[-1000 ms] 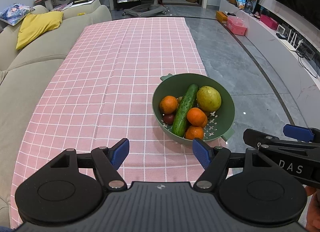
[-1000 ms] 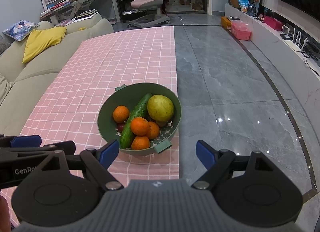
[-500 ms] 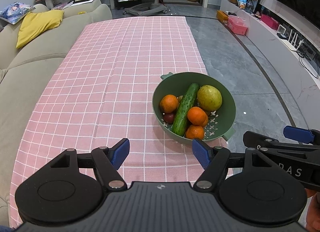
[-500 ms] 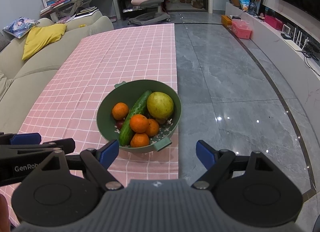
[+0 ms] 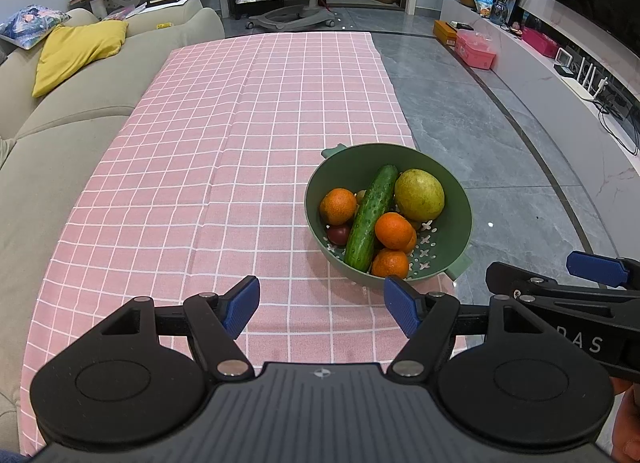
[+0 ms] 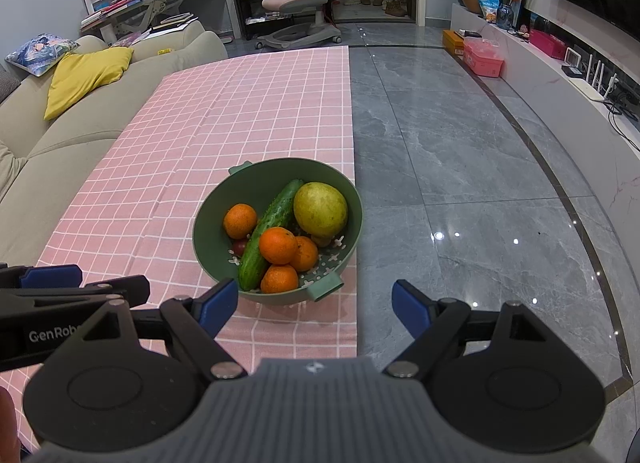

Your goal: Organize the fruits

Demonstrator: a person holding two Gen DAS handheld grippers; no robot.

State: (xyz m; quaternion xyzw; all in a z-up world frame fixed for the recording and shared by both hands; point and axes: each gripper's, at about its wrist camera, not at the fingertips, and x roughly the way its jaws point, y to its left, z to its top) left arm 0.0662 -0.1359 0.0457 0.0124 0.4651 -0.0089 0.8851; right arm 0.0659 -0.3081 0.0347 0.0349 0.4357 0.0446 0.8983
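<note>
Tongs come first: the left gripper [image 5: 322, 306] hangs with its blue pads spread wide and nothing between them, above a pink checked tablecloth [image 5: 200, 183]. The right gripper [image 6: 314, 303] is parted just as wide and also empty, poised over the cloth's edge where it meets a grey marble floor [image 6: 460, 163]. Just beyond both sits a green colander bowl [image 6: 276, 179], near the cloth's right border. Inside it a cucumber [image 6: 269, 231] lies diagonally, with a large yellow-green pear [image 6: 320, 209] touching its right side and one orange [image 6: 240, 221] on its left. Three more oranges [image 6: 286, 257] crowd the near side, and a small dark red fruit [image 5: 339, 234] peeks from under the cucumber. A beige sofa [image 5: 60, 135] with a yellow cushion [image 5: 76, 53] flanks the cloth on the left.
</note>
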